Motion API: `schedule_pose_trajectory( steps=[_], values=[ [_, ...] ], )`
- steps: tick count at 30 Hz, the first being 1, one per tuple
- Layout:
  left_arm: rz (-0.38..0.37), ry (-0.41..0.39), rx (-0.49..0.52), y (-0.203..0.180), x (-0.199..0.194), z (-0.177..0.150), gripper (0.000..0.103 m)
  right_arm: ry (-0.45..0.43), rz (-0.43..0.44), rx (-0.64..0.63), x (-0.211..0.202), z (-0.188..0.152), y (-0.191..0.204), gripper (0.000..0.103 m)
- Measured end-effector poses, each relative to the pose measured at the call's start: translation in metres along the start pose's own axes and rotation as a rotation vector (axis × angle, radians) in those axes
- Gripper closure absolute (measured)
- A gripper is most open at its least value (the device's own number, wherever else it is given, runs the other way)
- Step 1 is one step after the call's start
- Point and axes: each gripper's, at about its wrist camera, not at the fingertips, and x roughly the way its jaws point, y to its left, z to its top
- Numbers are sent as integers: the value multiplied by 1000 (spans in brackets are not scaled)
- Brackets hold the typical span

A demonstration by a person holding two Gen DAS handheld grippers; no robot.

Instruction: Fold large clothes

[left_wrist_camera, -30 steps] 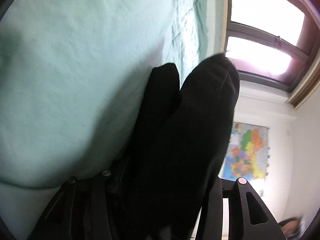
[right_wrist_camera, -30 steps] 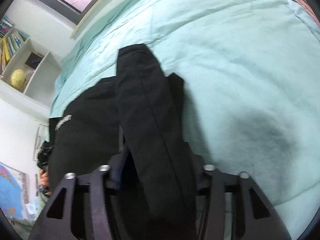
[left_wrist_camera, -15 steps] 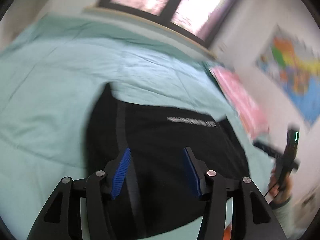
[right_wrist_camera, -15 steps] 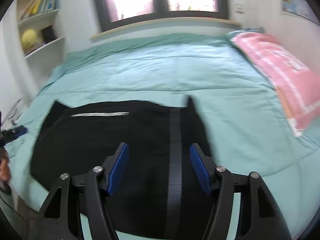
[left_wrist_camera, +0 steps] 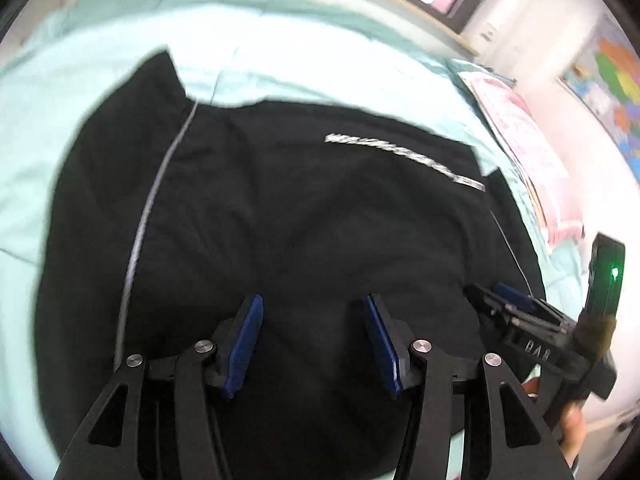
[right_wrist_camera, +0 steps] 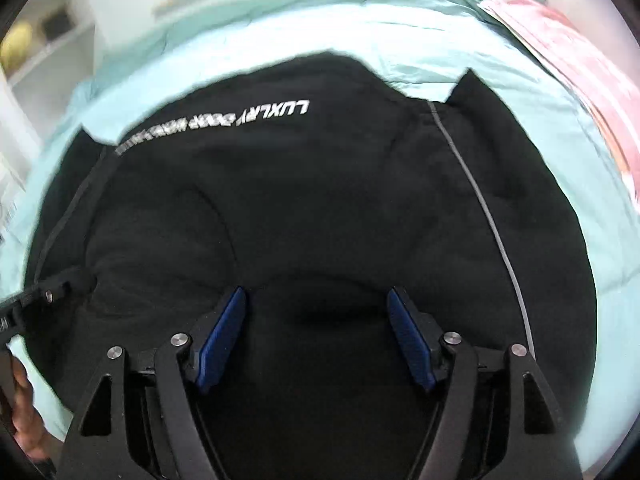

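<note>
White print on the black garment (right_wrist_camera: 320, 208) starts with "LUXLRY", seen upside down. The rest blurs out. The right gripper (left_wrist_camera: 520, 304) bears small letters, unreadable.

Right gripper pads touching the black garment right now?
Cannot tell. In the right wrist view the right gripper, its jaws opening, grips no fold of the black garment, but depth is unclear.

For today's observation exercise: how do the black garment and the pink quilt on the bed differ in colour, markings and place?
The black garment is dark, the pink quilt pale pink. The black garment bears a line of white lettering and thin grey piping; the pink quilt shows only a faint, blurred pattern. The black garment is spread across the near middle of the mint-green bed cover, the pink quilt lies along its right edge. Both rest on that cover.
</note>
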Motion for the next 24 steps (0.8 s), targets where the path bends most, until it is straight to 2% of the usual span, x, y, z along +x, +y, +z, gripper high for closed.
schedule_pose_trajectory(
  steps=[2, 4, 5, 7, 8, 9, 11, 12, 14, 17, 20, 24],
  values=[
    [9, -66, 26, -6, -31, -9, 48, -21, 6, 16, -17, -7, -6, 29],
    [64, -157, 50, -17, -67, -17, 48, -46, -9, -1, -39, -11, -5, 29],
    [104, -206, 71, -23, -86, -21, 46, -92, -20, -24, -60, -10, 0, 29],
    [168, -286, 112, -32, -120, -28, 37, -170, -30, -51, -95, 0, 19, 28],
    [214, -340, 142, -41, -140, -32, 28, -211, -30, -62, -113, 5, 25, 27],
    [240, -377, 162, -54, -148, -30, 25, -258, -24, -73, -134, 7, 32, 26],
    [286, -481, 191, -71, -181, -38, 23, -325, -22, -80, -165, 5, 41, 15],
    [293, -510, 187, -74, -192, -41, 22, -354, -31, -87, -179, 6, 55, 13],
    [299, -534, 164, -85, -208, -37, 21, -394, -53, -111, -200, 0, 71, 12],
    [314, -518, 163, -89, -216, -34, 21, -443, -108, -152, -216, -10, 90, 12],
    [372, -521, 173, -91, -211, -35, 21, -450, -124, -161, -221, -11, 96, 12],
    [347, -504, 165, -93, -202, -33, 21, -440, -133, -145, -222, -14, 93, 12]
  ],
)
